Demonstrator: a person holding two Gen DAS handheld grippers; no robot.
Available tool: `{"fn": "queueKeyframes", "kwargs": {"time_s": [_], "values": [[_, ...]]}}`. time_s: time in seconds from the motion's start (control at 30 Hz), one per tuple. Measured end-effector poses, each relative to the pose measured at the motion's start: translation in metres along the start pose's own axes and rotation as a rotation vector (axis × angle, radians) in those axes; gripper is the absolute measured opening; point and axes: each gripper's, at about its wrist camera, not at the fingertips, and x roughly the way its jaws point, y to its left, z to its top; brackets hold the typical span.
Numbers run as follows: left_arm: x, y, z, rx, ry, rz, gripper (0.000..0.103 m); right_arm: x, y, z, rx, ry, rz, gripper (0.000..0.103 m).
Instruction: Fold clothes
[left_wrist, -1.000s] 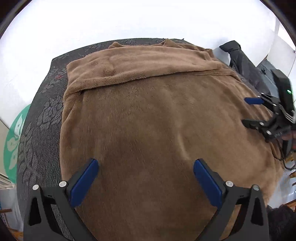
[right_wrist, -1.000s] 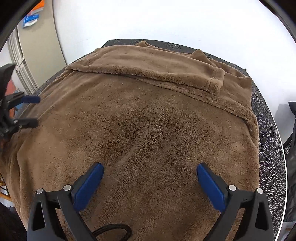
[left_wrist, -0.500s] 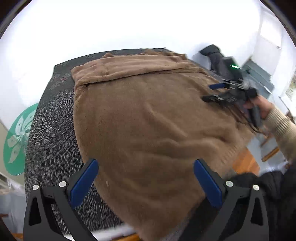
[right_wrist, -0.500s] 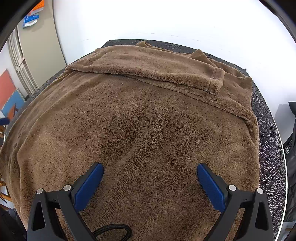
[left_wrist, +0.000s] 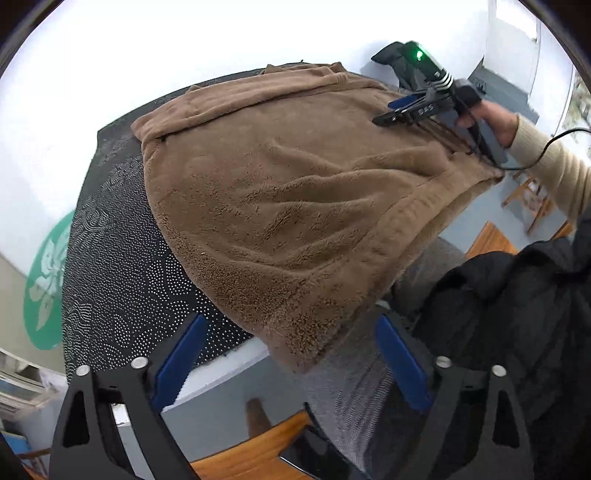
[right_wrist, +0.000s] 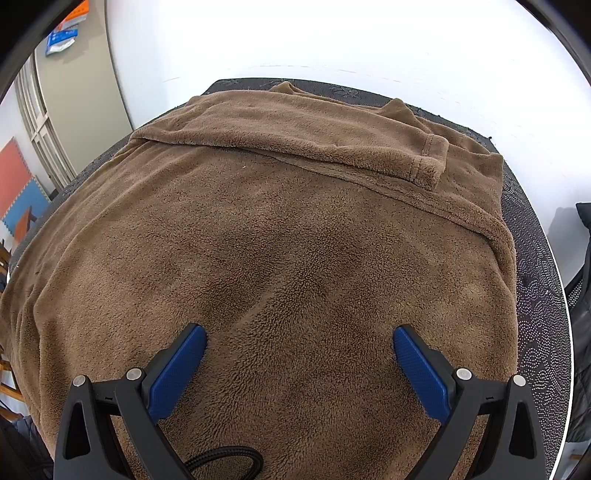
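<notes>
A brown fleece garment (left_wrist: 288, 206) lies spread over a dark patterned table (left_wrist: 110, 258), with a sleeve (right_wrist: 424, 162) folded across its far part. One corner of it hangs over the near table edge. My left gripper (left_wrist: 291, 356) is off that edge and its jaws are closing. The hanging corner sits between the blue pads (left_wrist: 181, 358), which are not touching it. My right gripper (right_wrist: 299, 354) hovers open low over the middle of the garment (right_wrist: 295, 240). In the left wrist view the right gripper (left_wrist: 399, 109) is at the garment's far right, held by a hand.
A person's dark jacket (left_wrist: 517, 314) fills the lower right beside the table. On the floor are a green round mat (left_wrist: 44, 277), wooden stools (left_wrist: 532, 199) and coloured foam tiles (right_wrist: 18, 195). A black garment (left_wrist: 391, 59) lies behind the table, near a white wall.
My left gripper has drawn back off the garment to the table's near edge and rolled; the hanging corner now lies between its narrower jaws. It has left the right wrist view. The right gripper stays put.
</notes>
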Motion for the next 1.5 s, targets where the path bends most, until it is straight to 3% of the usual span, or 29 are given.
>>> {"fn": "queueKeyframes", "kwargs": {"time_s": [0.1, 0.3, 0.6, 0.67, 0.73, 0.8, 1.13, 1.2, 1.37, 1.5], "values": [[0.008, 0.005, 0.003, -0.048, -0.01, 0.006, 0.081, 0.0, 0.0, 0.0, -0.001, 0.0, 0.0, 0.102], [0.014, 0.011, 0.003, -0.14, -0.08, 0.041, 0.081, 0.0, -0.001, 0.0, -0.002, 0.0, 0.001, 0.102], [0.012, 0.001, 0.009, -0.15, -0.179, 0.131, 0.081, 0.001, 0.0, 0.0, 0.0, 0.0, 0.0, 0.102], [0.008, 0.007, 0.006, -0.189, -0.189, 0.121, 0.075, 0.001, 0.0, 0.0, 0.0, 0.0, 0.0, 0.102], [0.005, 0.013, 0.003, -0.224, -0.181, 0.115, 0.051, 0.001, -0.001, 0.0, 0.0, -0.001, 0.0, 0.102], [0.002, 0.018, -0.001, -0.26, -0.176, 0.11, 0.043, 0.001, -0.001, -0.001, 0.0, -0.001, 0.0, 0.102], [-0.006, 0.018, -0.01, -0.314, -0.196, 0.103, 0.033, -0.001, -0.002, -0.001, 0.004, -0.01, -0.001, 0.102], [-0.008, 0.018, -0.009, -0.317, -0.211, 0.103, 0.033, -0.008, -0.005, -0.002, 0.019, -0.048, -0.014, 0.102], [-0.01, 0.019, -0.006, -0.318, -0.227, 0.092, 0.033, -0.077, -0.012, -0.021, 0.103, -0.333, 0.027, 0.102], [-0.013, 0.02, -0.003, -0.319, -0.245, 0.078, 0.033, -0.117, 0.008, -0.055, 0.086, -0.414, 0.081, 0.102]]}}
